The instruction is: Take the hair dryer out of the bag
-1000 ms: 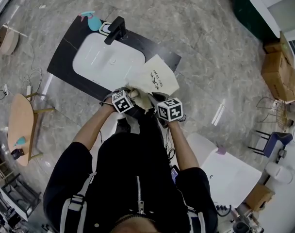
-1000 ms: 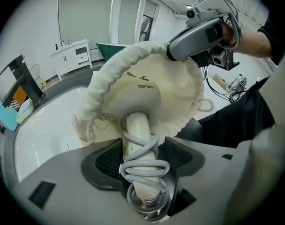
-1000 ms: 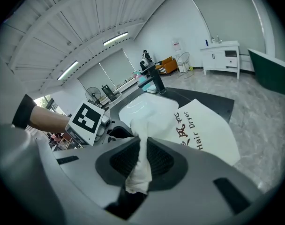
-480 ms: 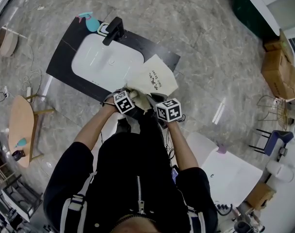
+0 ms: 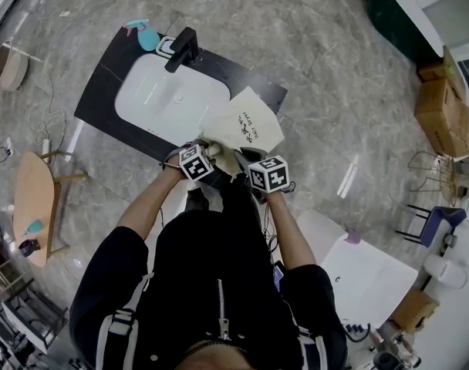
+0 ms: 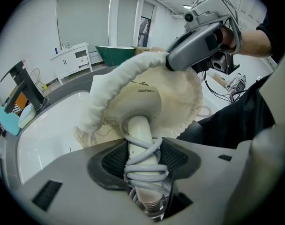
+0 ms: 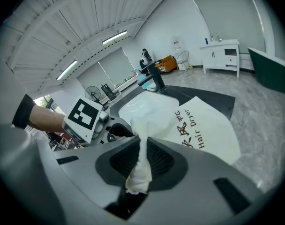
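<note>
- L gripper point(image 6: 143, 165): jaws have just been closing. Pads now press on the dryer point(image 6: 138, 125) handle, w/ cord point(image 6: 147, 170) coils wound round it between them.
- Grip looks to sit on the cord as much as on the handle. Squeeze firm before pulling, or the coils may slide.
- Dryer: handle pokes out of the bag mouth toward L gripper. Head is inside the bag, hidden.
- R gripper point(image 7: 140, 165): clenched on a pinch of bag point(image 7: 206, 125) rim, cloth bunched between the pads. The L gripper view shows it lifting the rim above the handle.
- Step in hand, as I judge it: draw the dryer out.
- Pull L straight back along the handle's line.
- R should fix the rim or pull the opposite way, so the mouth is wide & the head doesn't snag on the gathered edge.
- If the head catches, try a small twist, not more force. Thin cloth could slip from R's pads.
- Bag body lies on the counter point(image 5: 96, 99), just beside the basin point(image 5: 169, 95), w/ the tap point(image 5: 184, 46) at the basin's far end.
- Pull toward the body, away from these.
</note>
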{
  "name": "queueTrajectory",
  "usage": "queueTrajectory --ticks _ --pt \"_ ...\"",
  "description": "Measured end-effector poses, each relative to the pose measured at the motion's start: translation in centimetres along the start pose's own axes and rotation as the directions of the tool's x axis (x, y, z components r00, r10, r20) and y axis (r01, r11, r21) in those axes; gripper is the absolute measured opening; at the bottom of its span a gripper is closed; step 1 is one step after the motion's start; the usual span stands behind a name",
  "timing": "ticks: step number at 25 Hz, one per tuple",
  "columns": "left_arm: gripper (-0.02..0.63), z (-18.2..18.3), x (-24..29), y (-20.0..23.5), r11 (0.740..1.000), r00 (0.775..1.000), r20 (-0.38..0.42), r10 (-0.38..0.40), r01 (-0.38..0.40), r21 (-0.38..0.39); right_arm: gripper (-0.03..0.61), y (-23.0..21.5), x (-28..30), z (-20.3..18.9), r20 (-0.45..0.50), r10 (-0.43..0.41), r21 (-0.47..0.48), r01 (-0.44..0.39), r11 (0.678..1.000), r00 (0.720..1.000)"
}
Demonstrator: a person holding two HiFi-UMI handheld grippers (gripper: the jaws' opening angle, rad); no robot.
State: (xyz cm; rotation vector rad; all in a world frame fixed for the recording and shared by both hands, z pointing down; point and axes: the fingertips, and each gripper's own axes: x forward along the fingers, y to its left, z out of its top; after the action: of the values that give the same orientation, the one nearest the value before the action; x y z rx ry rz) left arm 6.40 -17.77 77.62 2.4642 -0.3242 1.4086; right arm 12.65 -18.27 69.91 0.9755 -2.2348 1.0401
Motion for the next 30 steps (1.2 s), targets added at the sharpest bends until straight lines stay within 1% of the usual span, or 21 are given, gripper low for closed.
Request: queueTrajectory --ticks 4,16,19,23,30 --pt "0.230 0.0 -0.5 0.0 1.000 1.000 0.005 -0.010 0.010 -0.012 0.057 0.1 0.2 -0.1 -0.004 -0.007 0.004 0.007 1.000 1.000" --pt "0.224 -1.3 -2.8 -0.4 0.996 0.997 0.072 -0.014 0.020 -0.089 0.057 0.0 0.8 -0.1 -0.005 -0.039 0.009 0.039 0.999 0.999" --pt "0.224 -1.6 -3.4 -0.5 0.996 0.996 0.086 -0.010 0.017 -0.088 0.057 0.1 0.9 -0.1 -0.006 -0.046 0.010 0.046 0.999 0.999" --pt "0.224 -2.2 -4.0 -1.1 0.996 0.995 0.091 -0.030 0.037 -0.086 0.058 0.2 1.2 0.2 -0.001 -0.059 0.012 0.059 0.998 0.998" --pt "0.224 -3.5 -5.2 -1.8 0.995 0.994 0.100 -0.039 0.048 -0.091 0.058 0.2 1.8 0.3 -0.011 -0.079 0.012 0.079 0.997 0.997"
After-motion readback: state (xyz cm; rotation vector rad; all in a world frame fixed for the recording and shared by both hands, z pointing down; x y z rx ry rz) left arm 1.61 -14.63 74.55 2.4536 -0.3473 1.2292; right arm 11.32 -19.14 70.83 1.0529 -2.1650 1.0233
